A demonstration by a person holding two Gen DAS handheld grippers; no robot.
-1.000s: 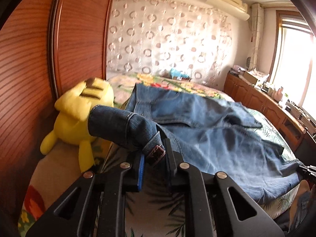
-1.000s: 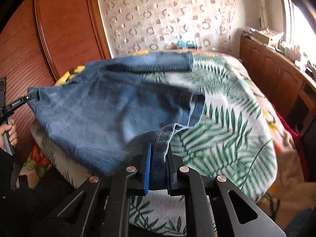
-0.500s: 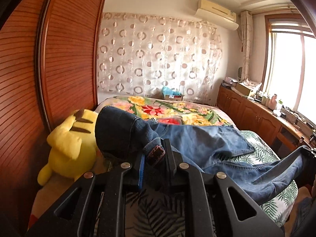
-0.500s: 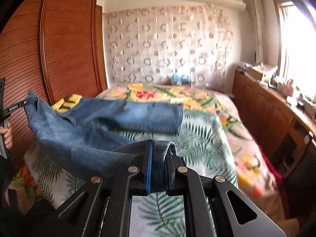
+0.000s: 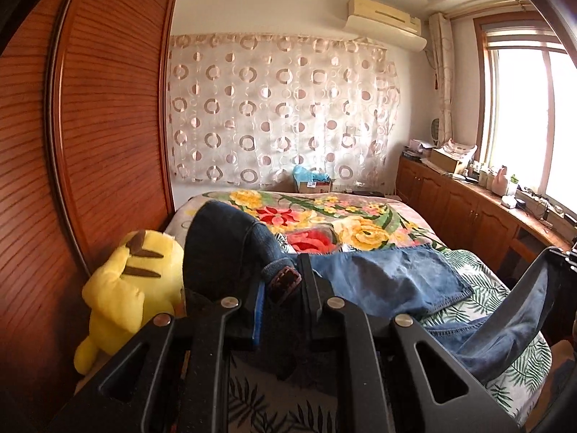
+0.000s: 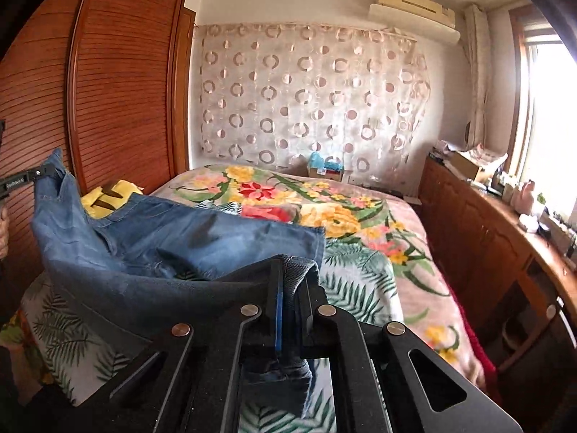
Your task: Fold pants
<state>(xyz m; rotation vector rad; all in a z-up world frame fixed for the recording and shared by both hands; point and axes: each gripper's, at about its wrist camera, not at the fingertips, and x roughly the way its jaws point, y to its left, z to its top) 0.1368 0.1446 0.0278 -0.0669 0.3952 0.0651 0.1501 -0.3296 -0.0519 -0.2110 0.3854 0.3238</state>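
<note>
Blue denim pants (image 5: 389,281) hang lifted between my two grippers over the bed, one leg end still lying on the bedspread (image 6: 223,238). My left gripper (image 5: 283,288) is shut on the waistband by a brown leather patch (image 5: 285,281). My right gripper (image 6: 290,281) is shut on the other waistband corner. In the right wrist view the left gripper (image 6: 39,173) shows at the far left with denim pinched in it. In the left wrist view the right gripper (image 5: 562,256) shows at the far right edge.
A yellow plush toy (image 5: 130,288) sits at the bed's left side against the wooden wardrobe (image 5: 90,126). The bed (image 6: 360,216) has a floral and palm-leaf cover. A wooden cabinet run (image 6: 487,216) with clutter lines the right wall under the window.
Both grippers have risen and lifted the waistband off the bed. The pants have slid toward me, so more floral bedspread shows and only the leg end rests on it.
</note>
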